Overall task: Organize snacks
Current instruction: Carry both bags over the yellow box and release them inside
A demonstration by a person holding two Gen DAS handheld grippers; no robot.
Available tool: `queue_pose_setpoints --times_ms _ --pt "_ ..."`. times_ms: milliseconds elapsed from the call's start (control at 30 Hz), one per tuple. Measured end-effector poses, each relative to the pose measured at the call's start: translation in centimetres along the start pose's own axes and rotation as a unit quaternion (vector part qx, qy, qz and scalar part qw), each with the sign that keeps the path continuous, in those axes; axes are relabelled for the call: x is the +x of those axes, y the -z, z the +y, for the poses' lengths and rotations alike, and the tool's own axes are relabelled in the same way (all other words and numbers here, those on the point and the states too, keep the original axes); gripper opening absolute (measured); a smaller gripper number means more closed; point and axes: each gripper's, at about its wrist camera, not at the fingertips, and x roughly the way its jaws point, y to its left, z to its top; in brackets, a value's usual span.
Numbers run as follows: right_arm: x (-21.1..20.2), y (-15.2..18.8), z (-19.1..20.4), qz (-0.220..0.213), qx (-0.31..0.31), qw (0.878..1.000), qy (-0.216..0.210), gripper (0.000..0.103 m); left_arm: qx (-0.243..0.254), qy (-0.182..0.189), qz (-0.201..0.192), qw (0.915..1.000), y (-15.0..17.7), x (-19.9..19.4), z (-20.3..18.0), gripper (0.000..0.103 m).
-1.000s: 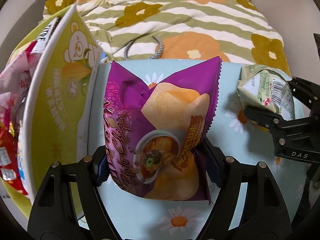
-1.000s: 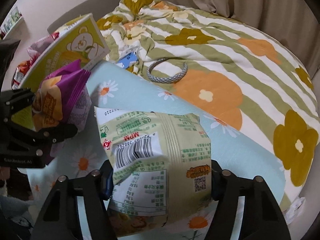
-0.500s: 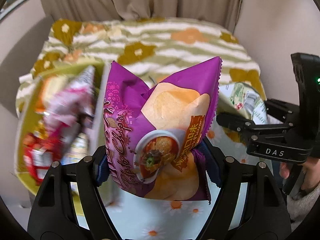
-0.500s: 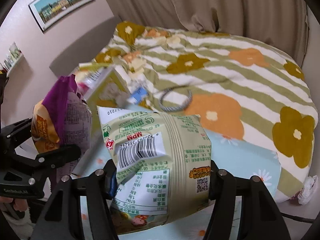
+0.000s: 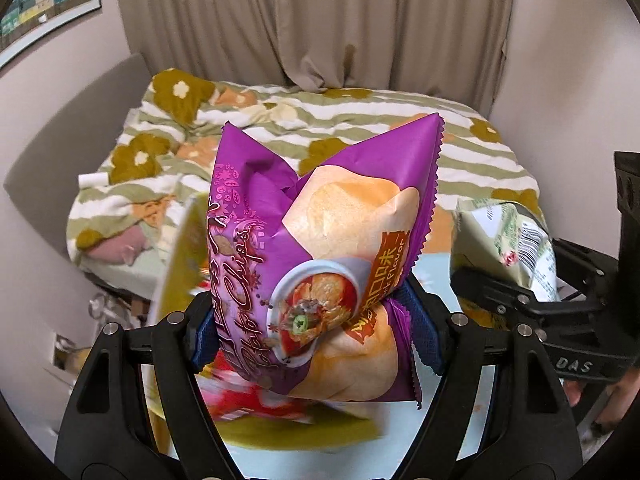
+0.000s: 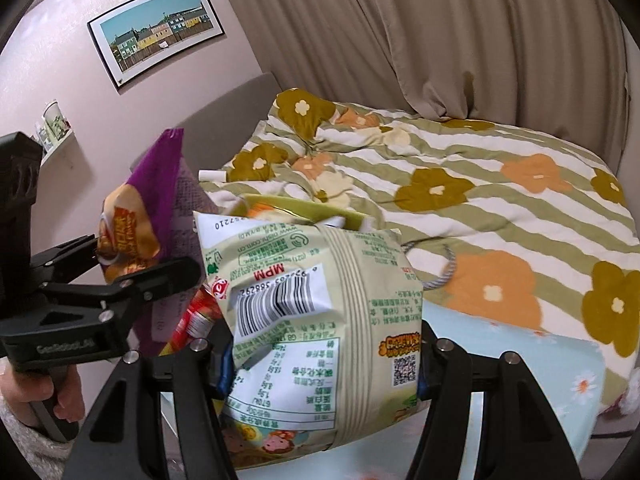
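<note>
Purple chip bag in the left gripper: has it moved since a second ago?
Yes. The purple chip bag, clamped in the left gripper, has risen: the curtain now fills the background instead of the tabletop.

The purple potato chip bag [image 5: 320,256] stood upright, pinched at its lower half so the top flared into two peaks, printed front toward the left wrist camera. At its 3 o'clock, well apart, the pale green snack bag [image 6: 316,312] showed its back, barcode and nutrition table upside down. At 7 o'clock beneath the purple bag sat a blurred yellow-green snack box [image 5: 180,272] holding red packets [image 5: 256,400].
</note>
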Motion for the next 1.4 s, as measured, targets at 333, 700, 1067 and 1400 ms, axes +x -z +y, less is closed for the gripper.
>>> queue_pose_setpoints --times_ms 333,700,1067,1400 --pt "3.9 -1.1 5.1 -0.013 0.063 0.996 0.057 0.059 0.032 0.025 0.048 0.998 -0.5 5.7 7.8 0.078" --pt "4.3 1.0 6.4 -0.004 0.106 0.989 0.099 0.059 0.039 0.07 0.077 0.9938 1.1 7.9 10.0 0.103" --pt "4.1 0.2 9.0 -0.011 0.095 0.99 0.101 0.06 0.002 0.056 0.048 0.9973 3.9 2.2 13.0 0.103" --pt "6.3 2.8 9.9 -0.006 0.129 0.985 0.117 0.103 0.004 0.061 0.066 0.996 6.7 3.0 14.5 0.103"
